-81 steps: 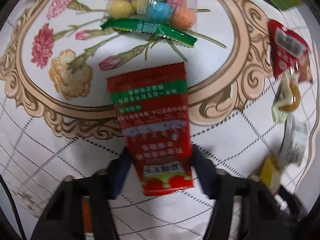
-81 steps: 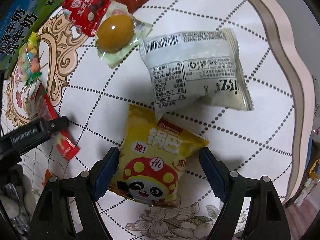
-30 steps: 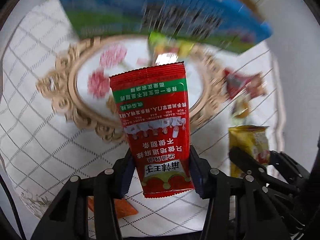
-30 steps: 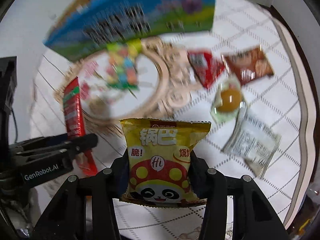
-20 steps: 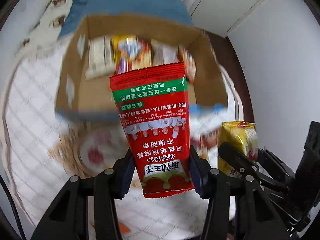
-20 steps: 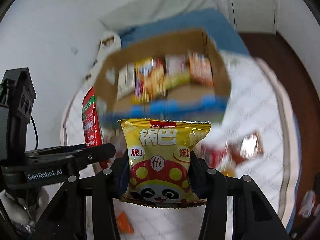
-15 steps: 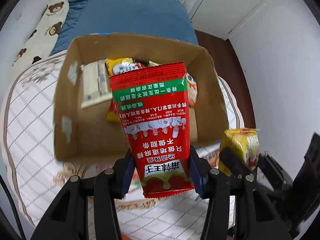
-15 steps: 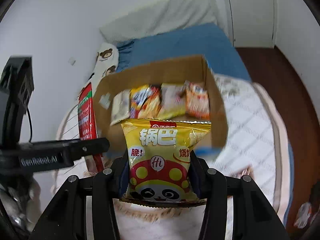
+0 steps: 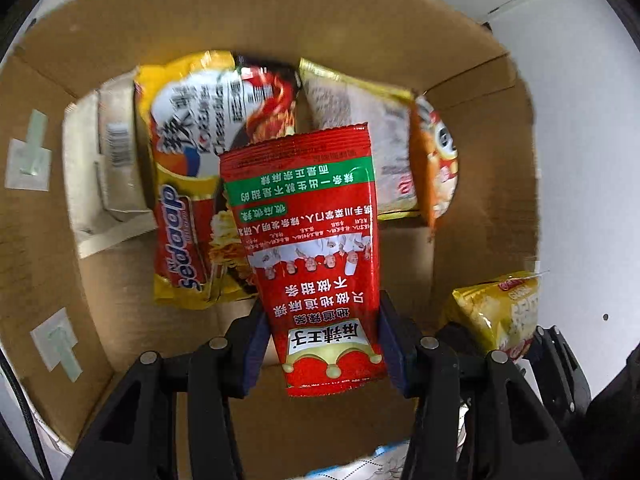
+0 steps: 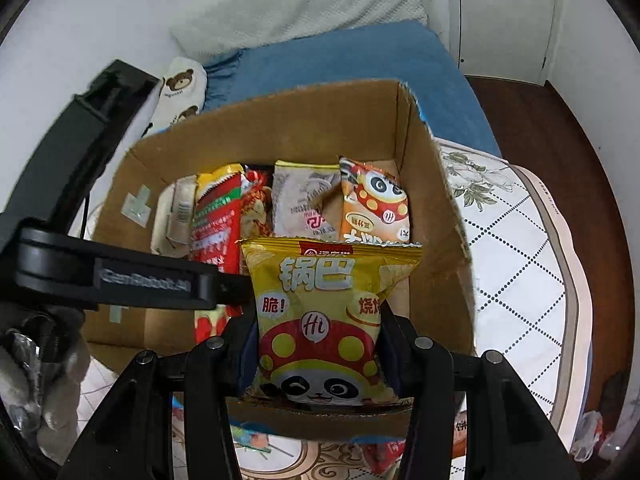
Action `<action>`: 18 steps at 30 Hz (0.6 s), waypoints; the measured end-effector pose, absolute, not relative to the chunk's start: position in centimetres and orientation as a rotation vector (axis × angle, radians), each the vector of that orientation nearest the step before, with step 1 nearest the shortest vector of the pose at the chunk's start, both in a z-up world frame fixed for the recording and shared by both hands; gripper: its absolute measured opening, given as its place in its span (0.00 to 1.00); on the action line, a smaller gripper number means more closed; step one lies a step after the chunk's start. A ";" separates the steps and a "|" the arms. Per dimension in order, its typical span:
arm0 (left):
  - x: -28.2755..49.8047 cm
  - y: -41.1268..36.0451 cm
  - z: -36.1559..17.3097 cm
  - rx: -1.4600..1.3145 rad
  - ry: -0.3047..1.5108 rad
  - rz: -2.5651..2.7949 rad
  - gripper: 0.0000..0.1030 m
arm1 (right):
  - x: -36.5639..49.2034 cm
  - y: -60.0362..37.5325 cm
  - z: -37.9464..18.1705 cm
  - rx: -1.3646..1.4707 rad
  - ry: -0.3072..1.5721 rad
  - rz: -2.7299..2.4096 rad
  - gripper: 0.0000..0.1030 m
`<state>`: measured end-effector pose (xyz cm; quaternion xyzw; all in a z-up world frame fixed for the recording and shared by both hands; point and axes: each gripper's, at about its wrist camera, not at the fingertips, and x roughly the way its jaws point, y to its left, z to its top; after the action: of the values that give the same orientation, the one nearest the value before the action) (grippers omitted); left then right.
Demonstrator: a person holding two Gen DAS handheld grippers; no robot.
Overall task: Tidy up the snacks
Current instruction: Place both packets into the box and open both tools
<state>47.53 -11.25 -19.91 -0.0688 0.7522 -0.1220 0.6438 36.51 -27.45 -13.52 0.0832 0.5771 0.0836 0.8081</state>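
Note:
My left gripper (image 9: 322, 354) is shut on a red spicy-strip packet (image 9: 312, 248) and holds it inside the open cardboard box (image 9: 44, 248). The same red packet (image 10: 214, 232) and the left gripper's arm (image 10: 120, 280) show in the right wrist view, inside the box (image 10: 436, 216). My right gripper (image 10: 316, 360) is shut on a yellow panda snack bag (image 10: 320, 320) and holds it over the box's near edge. That bag also shows in the left wrist view (image 9: 496, 312), at the right.
Several packets stand at the back of the box: a yellow noodle pack (image 9: 196, 184), a pale packet (image 10: 304, 204), an orange panda bag (image 10: 376, 208), a white box (image 9: 108, 168). The tablecloth (image 10: 516, 264) and a blue bed (image 10: 348, 60) lie around.
Both grippers closed on their packets, lifted them off the table and carried them to the box. In the last half second the left gripper moved down into the box; the right came up to its edge.

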 end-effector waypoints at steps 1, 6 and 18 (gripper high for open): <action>47.6 -11.4 -20.5 -0.160 1.728 -0.278 0.46 | 36.5 -27.4 -13.9 0.173 1.239 0.181 0.50; 47.7 -11.8 -22.8 -0.197 1.798 -0.275 0.49 | 37.6 -27.2 -16.1 0.187 1.303 0.180 0.55; 47.0 -8.9 -20.9 -0.124 1.681 -0.219 0.77 | 37.6 -27.4 -16.4 0.165 1.346 0.137 0.83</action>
<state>46.95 -8.88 -20.88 -0.0549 0.7429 -0.0967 0.6601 37.63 -27.39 -16.35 0.0763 0.6221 0.0631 0.7766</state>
